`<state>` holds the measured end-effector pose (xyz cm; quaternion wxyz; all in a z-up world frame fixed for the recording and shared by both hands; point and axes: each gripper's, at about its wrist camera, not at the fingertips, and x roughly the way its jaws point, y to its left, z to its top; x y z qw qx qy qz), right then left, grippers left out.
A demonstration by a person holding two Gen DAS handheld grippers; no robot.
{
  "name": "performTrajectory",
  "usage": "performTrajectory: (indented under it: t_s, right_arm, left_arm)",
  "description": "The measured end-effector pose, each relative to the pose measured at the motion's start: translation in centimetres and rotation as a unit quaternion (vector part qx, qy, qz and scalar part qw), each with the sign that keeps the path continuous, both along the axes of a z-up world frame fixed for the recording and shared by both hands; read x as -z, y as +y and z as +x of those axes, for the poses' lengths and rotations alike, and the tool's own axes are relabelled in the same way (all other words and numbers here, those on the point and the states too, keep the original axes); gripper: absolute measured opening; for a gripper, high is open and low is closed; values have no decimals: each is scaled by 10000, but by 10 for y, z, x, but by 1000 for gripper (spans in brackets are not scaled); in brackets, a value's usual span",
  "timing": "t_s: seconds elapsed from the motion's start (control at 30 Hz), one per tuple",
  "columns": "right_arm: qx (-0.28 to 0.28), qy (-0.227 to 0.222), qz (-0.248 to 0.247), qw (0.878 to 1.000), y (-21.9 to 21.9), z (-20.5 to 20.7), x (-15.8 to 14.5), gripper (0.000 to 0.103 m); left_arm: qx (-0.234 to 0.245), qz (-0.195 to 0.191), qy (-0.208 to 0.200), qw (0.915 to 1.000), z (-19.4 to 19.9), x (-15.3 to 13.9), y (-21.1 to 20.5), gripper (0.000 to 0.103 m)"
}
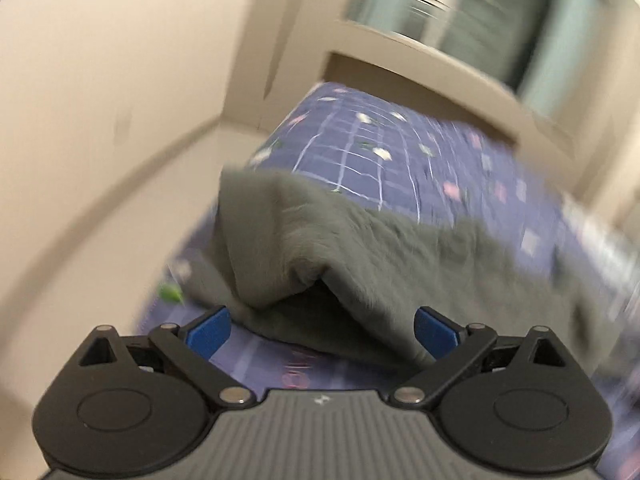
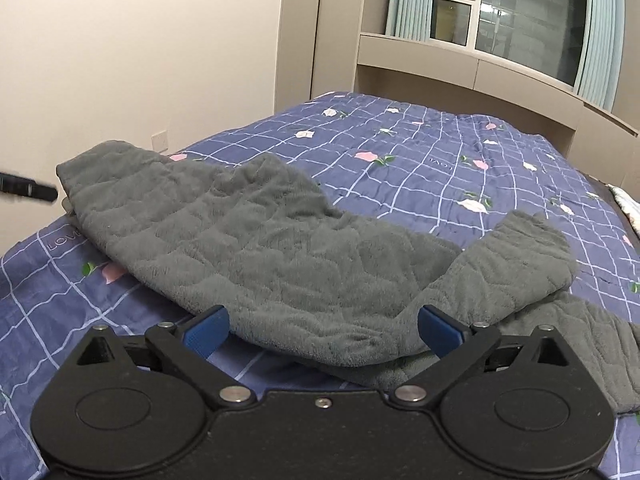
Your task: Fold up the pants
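Observation:
Grey fleece pants (image 2: 260, 248) lie folded over on a blue checked bedspread (image 2: 420, 168). In the right wrist view my right gripper (image 2: 324, 332) is open, its blue pads (image 2: 208, 330) standing wide on either side of the near fold edge without pressing it. One leg end (image 2: 520, 252) curls up at the right. The left wrist view is blurred: the pants (image 1: 360, 248) bulge up with a dark opening (image 1: 316, 296) just ahead of my left gripper (image 1: 324, 332), which is open, pads apart and off the cloth. A dark tip (image 2: 28, 190) of the left gripper shows at the left edge of the right wrist view.
The bed (image 2: 120, 320) stands against a beige wall (image 2: 140, 60) on the left. Behind it runs a beige headboard ledge (image 2: 460, 64) under a window (image 2: 520, 12) with pale curtains. Another patterned cloth (image 2: 628, 204) lies at the bed's far right edge.

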<state>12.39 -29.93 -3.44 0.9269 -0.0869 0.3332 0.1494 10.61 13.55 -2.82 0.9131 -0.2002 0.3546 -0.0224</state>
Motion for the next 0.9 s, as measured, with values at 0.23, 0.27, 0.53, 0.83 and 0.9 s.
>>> performTrajectory:
  t_s: [0.23, 0.27, 0.53, 0.83, 0.9]
  right_arm:
    - [35, 46, 3, 10000, 1, -1, 2, 102]
    - [34, 58, 12, 10000, 1, -2, 3, 102]
    - [78, 189, 141, 9997, -4, -5, 10, 102]
    - [114, 237, 260, 9993, -9, -8, 18, 102]
    - [172, 193, 218, 9994, -12, -8, 18, 102]
  left_arm:
    - [-815, -2464, 164, 9656, 28, 31, 42, 97]
    - [-997, -2816, 202, 9541, 31, 38, 48, 92]
    - [-2000, -3083, -20, 9300, 33, 59, 50, 46]
    - [-1689, -538, -212, 9839, 49, 13, 18, 39]
    - [-1784, -252, 108, 9836, 51, 20, 17, 60]
